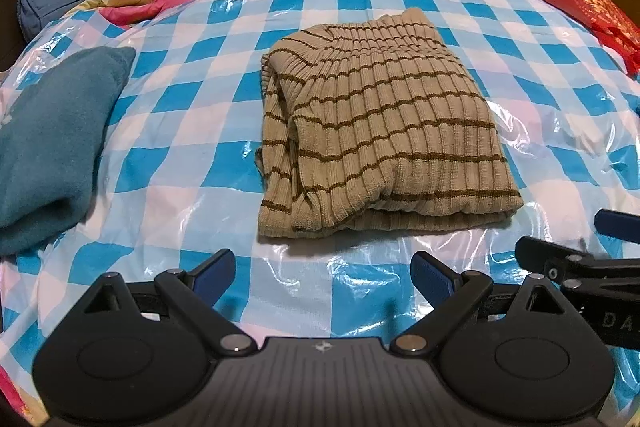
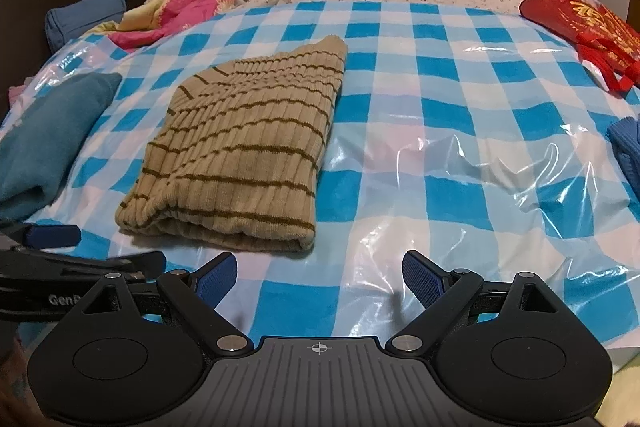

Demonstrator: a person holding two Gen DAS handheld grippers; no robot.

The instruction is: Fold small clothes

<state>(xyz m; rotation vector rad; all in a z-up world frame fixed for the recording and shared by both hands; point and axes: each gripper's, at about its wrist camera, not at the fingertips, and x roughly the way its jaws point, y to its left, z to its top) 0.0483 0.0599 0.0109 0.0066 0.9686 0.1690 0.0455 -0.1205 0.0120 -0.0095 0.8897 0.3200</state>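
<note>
Red printed plastic bag (image 2: 592, 27) at far right edge of blue-and-white checked plastic bed cover (image 2: 440, 107); contents hidden. Beige brown-striped ribbed knit sweater (image 1: 380, 131) folded into compact rectangle, mid-cover. Left gripper (image 1: 324, 273) and right gripper (image 2: 320, 273) released, empty.

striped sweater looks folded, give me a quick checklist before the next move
1. Striped sweater folded into a compact stack: ok, though the left layers sit slightly uneven.
2. Left gripper empty, jaws open: ok.
3. Right gripper empty, jaws open: ok.
4. Both grippers clear of the sweater: ok, they sit short of its near edge.
5. Checkered sheet flat around the sweater: not ok, wrinkled to the right.
6. Next garment ready: cannot tell; a teal cloth lies left and a blue knit at the right edge, only partly seen.
</note>
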